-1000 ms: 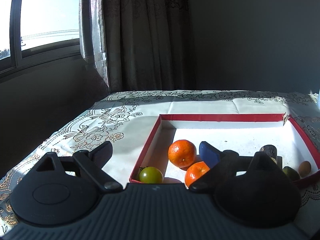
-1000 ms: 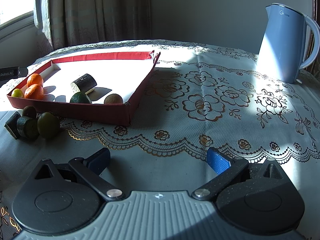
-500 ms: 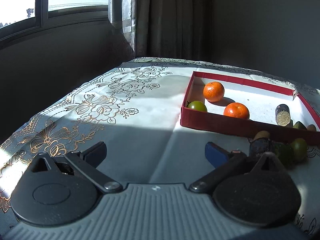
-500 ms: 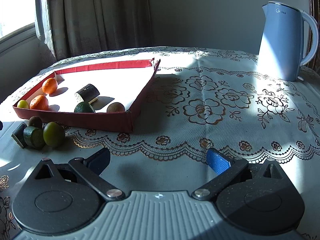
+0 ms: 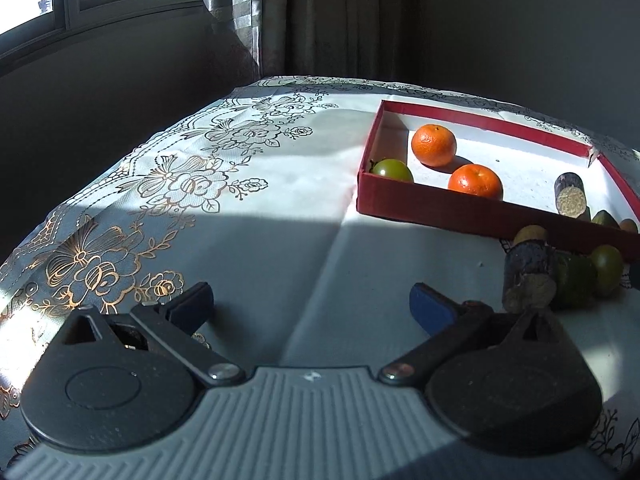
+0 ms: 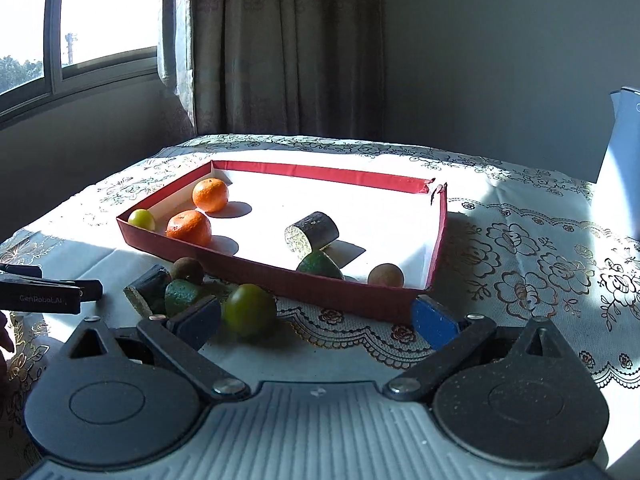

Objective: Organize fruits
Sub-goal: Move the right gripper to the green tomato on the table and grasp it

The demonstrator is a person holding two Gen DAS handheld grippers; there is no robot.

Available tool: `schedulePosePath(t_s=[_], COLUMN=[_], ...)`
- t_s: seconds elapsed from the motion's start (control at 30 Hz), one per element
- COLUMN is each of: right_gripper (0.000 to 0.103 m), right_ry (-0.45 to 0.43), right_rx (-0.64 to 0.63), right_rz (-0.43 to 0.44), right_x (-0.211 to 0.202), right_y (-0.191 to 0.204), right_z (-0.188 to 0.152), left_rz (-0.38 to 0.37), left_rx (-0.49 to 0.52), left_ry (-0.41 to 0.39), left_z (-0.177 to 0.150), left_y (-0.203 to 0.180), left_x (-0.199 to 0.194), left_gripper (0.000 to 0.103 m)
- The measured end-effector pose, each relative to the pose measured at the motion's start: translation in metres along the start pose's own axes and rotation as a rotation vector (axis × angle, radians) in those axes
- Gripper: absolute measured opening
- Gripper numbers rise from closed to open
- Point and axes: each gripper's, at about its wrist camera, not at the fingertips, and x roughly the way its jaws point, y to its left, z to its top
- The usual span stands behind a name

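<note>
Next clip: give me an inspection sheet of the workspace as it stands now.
Surface: floral tablecloth, part sunlit.
Job's things: red tray holds two oranges, green fruit, dark cut pieces, brown fruit; loose pile and green fruit on the cloth in front of the tray.
Clutter: kettle at right edge.
Grippers: left tongs open, empty; right tongs open, empty.
Cables: nothing seen.
Surroundings: window, curtain, grey wall.
</note>
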Motion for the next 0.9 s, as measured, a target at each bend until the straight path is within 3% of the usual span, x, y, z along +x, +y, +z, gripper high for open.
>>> schedulePosePath(t_s=[0.33,0.67,0.73,0.87,0.9], right_gripper=[0.091,0.055,0.052,0.033,0.033], right_ry=[0.049,0.123,0.122,0.113,0.111], right_rx=[-0.019,-0.021,-0.023,-0.006,-0.007], right_rz=[0.015,0.067,0.072,0.084,0.084], right_x=[0.022,0.043,0.043,0.042,0.042], right_y=[0.011,0.021,0.021,0.019,0.019], right_z=[0.001,0.005,0.005,0.004,0.004], left_rz=[-0.016,-0.019,-0.019,-0.020,-0.020], left_rx=[-0.020,-0.023,-0.024,-0.025,-0.025], left_ry=[0.004,0.005,0.005,0.005,0.005], left_z=[0.002,0.002,0.002,0.002,0.002], left_y=[0.005,0.005,0.005,0.005,0.005], left_x=[0.001,0.001,0.001,0.001,0.001], left_gripper=[0.103,0.103,0.103,0.103,0.103])
